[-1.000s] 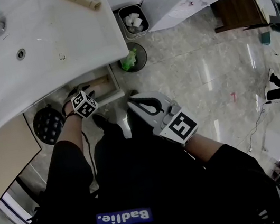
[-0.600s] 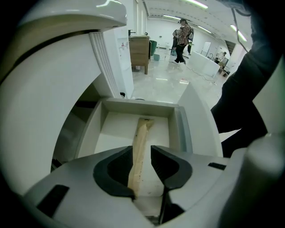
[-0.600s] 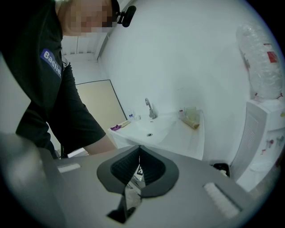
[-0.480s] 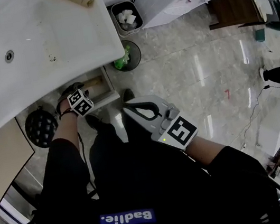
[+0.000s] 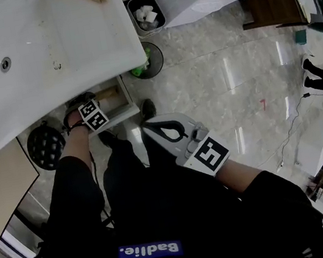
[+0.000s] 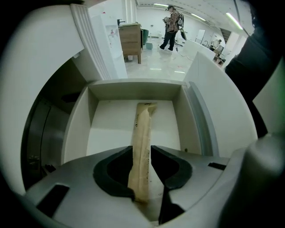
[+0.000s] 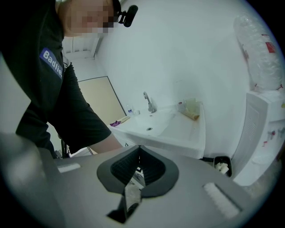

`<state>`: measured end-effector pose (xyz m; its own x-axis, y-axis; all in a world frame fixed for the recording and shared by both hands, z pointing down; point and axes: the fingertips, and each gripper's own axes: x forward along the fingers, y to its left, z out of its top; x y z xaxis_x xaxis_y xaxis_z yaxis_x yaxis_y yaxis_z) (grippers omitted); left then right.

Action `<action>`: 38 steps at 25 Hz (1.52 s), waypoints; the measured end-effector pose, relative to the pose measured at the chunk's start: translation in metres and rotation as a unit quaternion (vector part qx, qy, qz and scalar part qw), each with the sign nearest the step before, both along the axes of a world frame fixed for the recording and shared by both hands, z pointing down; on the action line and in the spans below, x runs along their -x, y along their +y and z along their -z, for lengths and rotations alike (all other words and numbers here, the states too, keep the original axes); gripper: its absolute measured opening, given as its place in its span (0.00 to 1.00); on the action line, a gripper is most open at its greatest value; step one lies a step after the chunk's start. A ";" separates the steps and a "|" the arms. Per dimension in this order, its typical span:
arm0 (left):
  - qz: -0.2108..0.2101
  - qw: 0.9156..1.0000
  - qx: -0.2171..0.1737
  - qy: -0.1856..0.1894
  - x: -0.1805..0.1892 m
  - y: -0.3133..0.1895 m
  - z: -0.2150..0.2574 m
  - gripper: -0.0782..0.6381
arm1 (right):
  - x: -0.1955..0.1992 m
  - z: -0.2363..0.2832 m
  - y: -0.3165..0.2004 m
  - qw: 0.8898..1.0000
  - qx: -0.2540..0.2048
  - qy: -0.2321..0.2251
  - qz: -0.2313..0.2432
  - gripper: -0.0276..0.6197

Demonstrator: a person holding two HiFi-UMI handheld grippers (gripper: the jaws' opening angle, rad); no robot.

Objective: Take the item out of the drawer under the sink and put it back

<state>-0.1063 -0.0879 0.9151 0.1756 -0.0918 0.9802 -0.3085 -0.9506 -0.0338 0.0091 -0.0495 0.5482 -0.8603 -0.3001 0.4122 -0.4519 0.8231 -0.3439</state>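
I'm clamping my left gripper [image 6: 143, 178] on the near end of the tan packet [image 6: 143, 129], inside the open drawer [image 6: 133, 91]. My right gripper [image 7: 136, 171] is hanging closed and empty. I'm only gripping the end, so the packet is probably risking drooping, slipping out, or snagging the drawer wall.

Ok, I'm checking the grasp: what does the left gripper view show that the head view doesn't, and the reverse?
Only the left gripper view: the left gripper with its jaws closed on the long tan paper-wrapped packet. Only the head view: the white ceramic basin above the drawer, the right gripper held over the floor, a small grey waste bin. Both: the open white drawer with the packet lying lengthwise in it.
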 end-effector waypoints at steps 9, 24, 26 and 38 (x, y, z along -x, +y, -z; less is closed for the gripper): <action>-0.012 1.000 -0.005 -0.009 0.001 -0.001 -0.013 0.26 | 0.005 -0.015 0.006 1.000 0.017 0.003 0.001 0.04; -0.009 0.998 -0.054 0.012 -0.002 -0.003 0.048 0.17 | -0.003 0.007 0.004 1.000 -0.007 0.004 -0.012 0.04; -0.011 0.998 -0.059 0.015 -0.002 0.001 0.064 0.17 | -0.006 0.015 0.004 1.000 -0.013 0.000 -0.016 0.04; 0.072 0.989 -0.105 0.075 -0.006 0.031 0.183 0.17 | -0.015 0.081 -0.012 0.996 -0.045 -0.036 -0.064 0.04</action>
